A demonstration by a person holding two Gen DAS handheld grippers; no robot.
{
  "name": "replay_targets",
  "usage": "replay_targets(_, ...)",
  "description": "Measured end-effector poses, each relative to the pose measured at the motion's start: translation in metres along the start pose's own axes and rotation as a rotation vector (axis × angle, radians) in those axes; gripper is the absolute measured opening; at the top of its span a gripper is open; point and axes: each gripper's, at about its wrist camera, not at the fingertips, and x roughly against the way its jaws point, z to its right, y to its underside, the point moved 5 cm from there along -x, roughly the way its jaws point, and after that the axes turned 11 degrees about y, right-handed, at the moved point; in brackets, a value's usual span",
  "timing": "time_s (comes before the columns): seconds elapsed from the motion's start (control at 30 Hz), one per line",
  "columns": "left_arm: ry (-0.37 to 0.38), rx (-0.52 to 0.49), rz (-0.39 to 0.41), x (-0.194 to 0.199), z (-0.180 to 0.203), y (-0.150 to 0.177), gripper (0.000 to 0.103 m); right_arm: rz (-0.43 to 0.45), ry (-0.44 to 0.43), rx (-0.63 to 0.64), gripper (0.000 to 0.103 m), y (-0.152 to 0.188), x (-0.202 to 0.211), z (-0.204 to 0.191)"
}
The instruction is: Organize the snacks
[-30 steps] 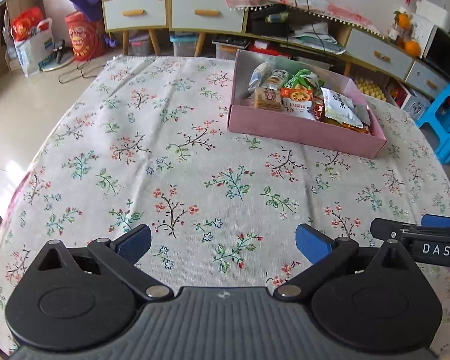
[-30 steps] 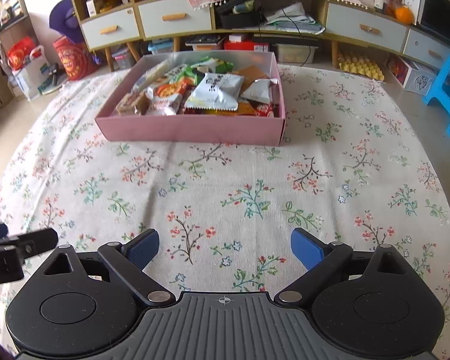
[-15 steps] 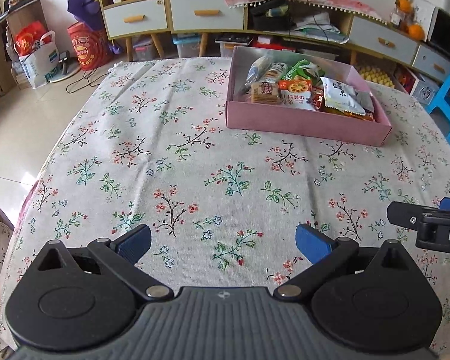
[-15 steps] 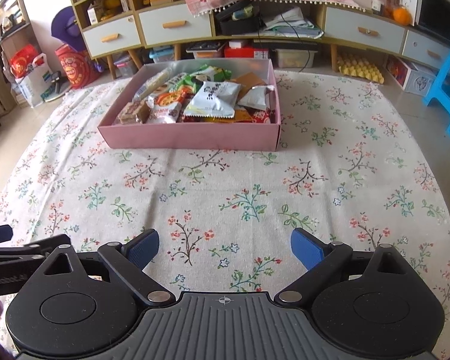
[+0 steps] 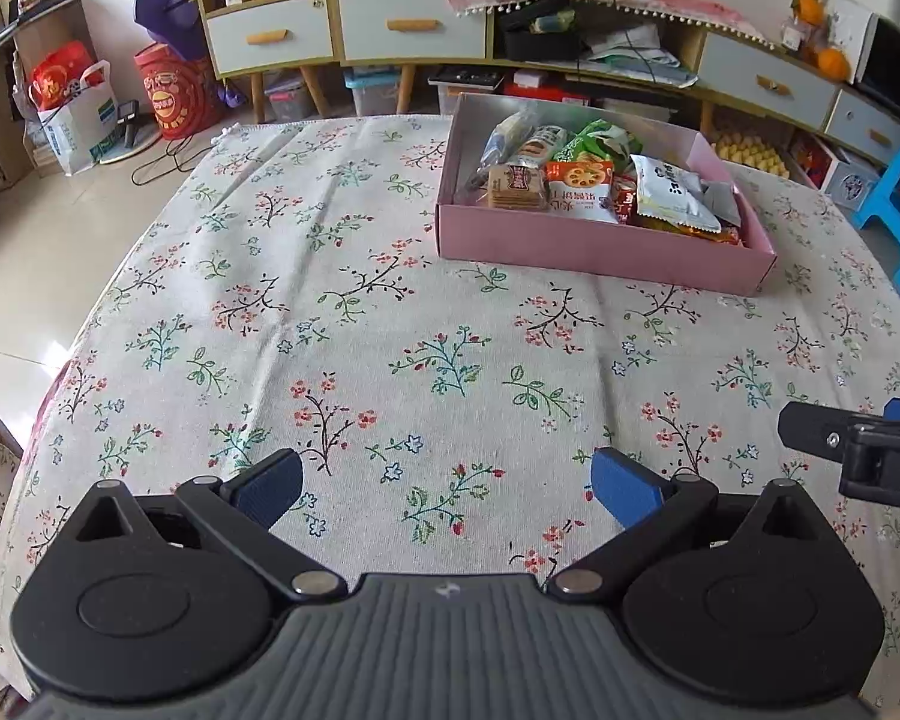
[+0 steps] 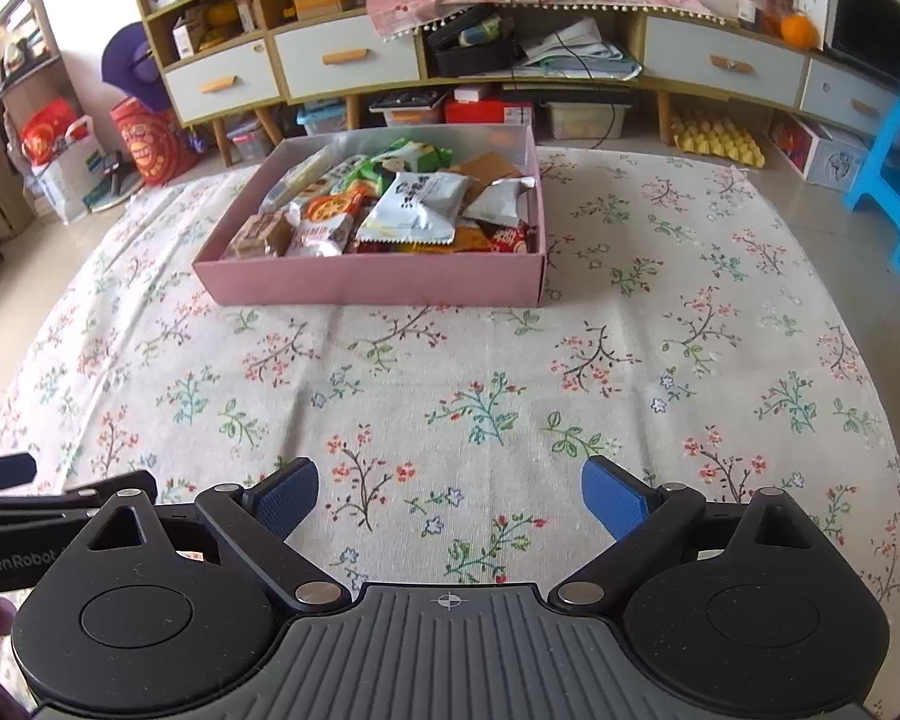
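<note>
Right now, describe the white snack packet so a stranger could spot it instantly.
On the floral tablecloth sits a pink box filled with snacks. The white packet lies on top of the pile, right of centre. It alone is white with dark lettering; its neighbours are orange, green and silver.

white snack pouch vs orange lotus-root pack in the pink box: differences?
The white snack pouch is larger and lies on top of the pile; the orange lotus-root pack is smaller and partly covered. The pouch sits nearer the box's middle, the pack further left. Both lie inside the pink box.
</note>
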Motion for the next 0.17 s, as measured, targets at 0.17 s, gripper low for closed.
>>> replay_targets(0.17,0.006,-0.012,0.002,0.0005,0.0028,0.0006,0.103,0.000,-0.005,-0.009,0.096,-0.0009,0.0004,0.0001)
